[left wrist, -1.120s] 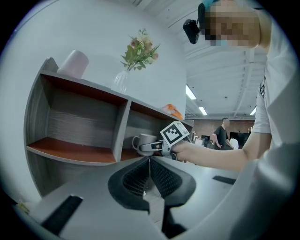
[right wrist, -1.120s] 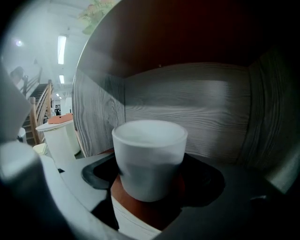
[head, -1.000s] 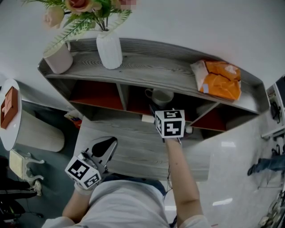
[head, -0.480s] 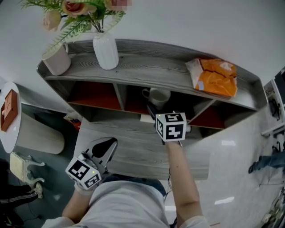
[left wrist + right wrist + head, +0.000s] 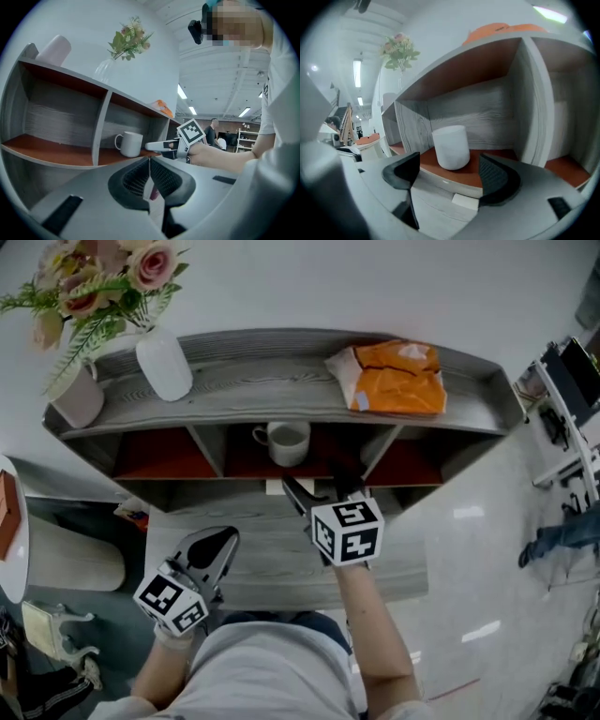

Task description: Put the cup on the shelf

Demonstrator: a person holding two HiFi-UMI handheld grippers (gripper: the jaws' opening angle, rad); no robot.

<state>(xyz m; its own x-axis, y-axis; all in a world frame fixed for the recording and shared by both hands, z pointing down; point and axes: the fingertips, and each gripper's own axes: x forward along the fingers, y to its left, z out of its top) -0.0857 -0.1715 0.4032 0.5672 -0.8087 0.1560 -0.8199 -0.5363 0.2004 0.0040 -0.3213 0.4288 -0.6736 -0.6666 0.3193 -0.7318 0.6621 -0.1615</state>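
Note:
The white cup (image 5: 284, 442) stands upright in the middle compartment of the grey shelf (image 5: 281, 395), on its red-orange floor. My right gripper (image 5: 323, 489) is open and empty, a short way in front of the cup and apart from it. In the right gripper view the cup (image 5: 451, 146) sits beyond the right gripper (image 5: 449, 166), between its spread jaws. My left gripper (image 5: 223, 540) is shut and empty, low over the grey board at the left. The left gripper view shows the left gripper (image 5: 150, 161) with jaws closed, the cup (image 5: 130, 143) and the right gripper (image 5: 161, 146) beside it.
On the shelf top stand a white vase (image 5: 164, 367) with flowers, a pinkish pot (image 5: 77, 399) and an orange bag (image 5: 394, 376). A small white card (image 5: 277, 487) lies at the shelf's front edge. A round white table (image 5: 11, 521) is at the far left.
My right gripper has drawn back from the cup toward me, and the cup stays in the compartment. The head view has swung, so the shelf sits further left. The left gripper has hardly moved.

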